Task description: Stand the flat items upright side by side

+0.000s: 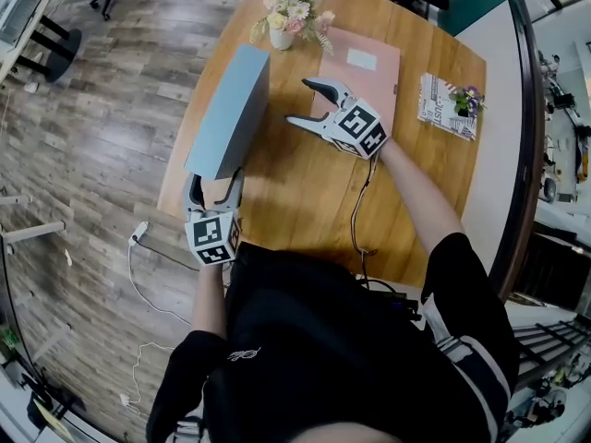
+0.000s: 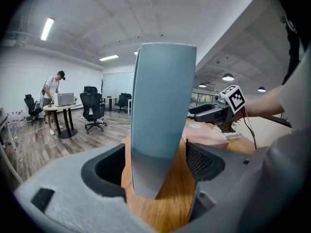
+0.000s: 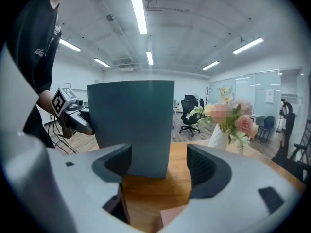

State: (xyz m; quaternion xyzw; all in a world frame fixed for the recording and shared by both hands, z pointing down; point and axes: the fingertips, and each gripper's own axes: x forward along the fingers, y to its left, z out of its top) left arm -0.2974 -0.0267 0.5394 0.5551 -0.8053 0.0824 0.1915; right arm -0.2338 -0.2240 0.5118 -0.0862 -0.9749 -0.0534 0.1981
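Observation:
A tall blue-grey flat item stands upright on its edge along the left side of the wooden table. My left gripper is at its near end, with the jaws open on either side of that end and small gaps between the pads and the blue-grey flat item. A pink flat item lies flat at the far middle of the table. My right gripper hovers open over its left edge, facing the broad side of the blue-grey item, with nothing between its jaws.
A white vase of flowers stands at the far edge, just beyond the blue-grey item. A printed booklet with a small plant on it lies at the far right. Office chairs and a person at a desk are across the room.

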